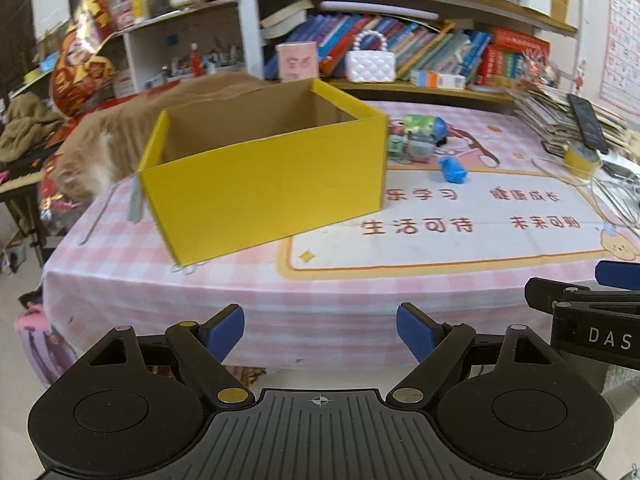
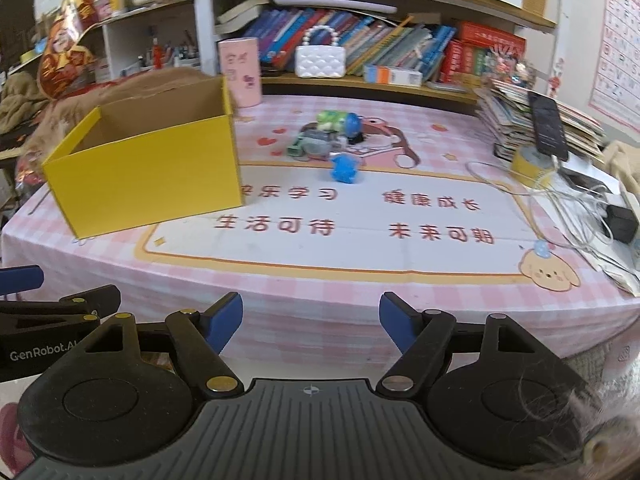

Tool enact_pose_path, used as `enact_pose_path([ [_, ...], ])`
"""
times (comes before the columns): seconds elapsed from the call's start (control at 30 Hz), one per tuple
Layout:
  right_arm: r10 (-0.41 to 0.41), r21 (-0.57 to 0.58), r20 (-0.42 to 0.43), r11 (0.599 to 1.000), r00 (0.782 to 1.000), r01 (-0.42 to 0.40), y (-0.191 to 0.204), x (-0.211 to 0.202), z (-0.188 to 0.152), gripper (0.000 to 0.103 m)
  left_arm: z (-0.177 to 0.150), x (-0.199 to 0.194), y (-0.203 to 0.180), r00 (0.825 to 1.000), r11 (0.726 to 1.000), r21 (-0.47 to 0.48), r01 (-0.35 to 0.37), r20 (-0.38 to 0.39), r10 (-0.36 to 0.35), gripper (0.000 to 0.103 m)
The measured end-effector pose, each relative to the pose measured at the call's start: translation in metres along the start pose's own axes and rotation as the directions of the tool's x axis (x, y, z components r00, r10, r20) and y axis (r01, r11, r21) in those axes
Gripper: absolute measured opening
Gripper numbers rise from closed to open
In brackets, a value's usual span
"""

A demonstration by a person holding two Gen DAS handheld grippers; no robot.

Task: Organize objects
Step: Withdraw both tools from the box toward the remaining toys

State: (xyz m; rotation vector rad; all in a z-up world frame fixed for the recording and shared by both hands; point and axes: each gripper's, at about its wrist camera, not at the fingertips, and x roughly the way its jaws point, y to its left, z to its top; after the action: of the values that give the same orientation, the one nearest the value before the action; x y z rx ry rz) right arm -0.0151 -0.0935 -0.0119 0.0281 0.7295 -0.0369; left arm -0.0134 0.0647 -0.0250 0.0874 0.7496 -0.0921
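left gripper (image 1: 320,334): jaws wide apart, nothing between them, short of the worktop (image 1: 248,300) edge.
right gripper (image 2: 311,322): likewise agape and empty.
toys: small pile (image 2: 326,136) centre frame, lone blue toy (image 2: 343,169) just in front, all well apart from both grippers.
yellow box (image 2: 148,172): left of frame, open top, looks empty.
risk 1: pile is tangled; grabbing one piece may drag the neighbours off.
risk 2: white cables (image 2: 560,204) at right could snag a wide right sweep.
risk 3: light cardboard box may slide if bumped.
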Motion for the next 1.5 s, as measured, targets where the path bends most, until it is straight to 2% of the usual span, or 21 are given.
enact_pose_path([
  [0.33,-0.05,0.07,-0.034,0.996,0.998,0.052,-0.047,0.018,0.013,0.075,0.022,0.026,-0.039,0.999,0.998,0.045,0.046,-0.022,-0.045,0.086],
  [0.77,-0.044,0.051,-0.106,0.997,0.993,0.05,-0.085,0.059,0.037,0.075,0.051,0.069,-0.082,0.994,0.996,0.045,0.08,-0.077,-0.077,0.086],
  [0.97,-0.03,0.054,-0.133,0.998,0.991,0.038,-0.101,0.079,0.049,0.075,0.063,0.087,-0.098,0.993,0.996,0.038,0.077,-0.091,-0.073,0.086],
  [1.5,0.027,0.06,-0.108,0.998,0.994,-0.021,-0.143,0.115,0.082,0.075,0.1,0.118,-0.133,0.996,0.999,0.005,0.04,-0.076,-0.04,0.086],
])
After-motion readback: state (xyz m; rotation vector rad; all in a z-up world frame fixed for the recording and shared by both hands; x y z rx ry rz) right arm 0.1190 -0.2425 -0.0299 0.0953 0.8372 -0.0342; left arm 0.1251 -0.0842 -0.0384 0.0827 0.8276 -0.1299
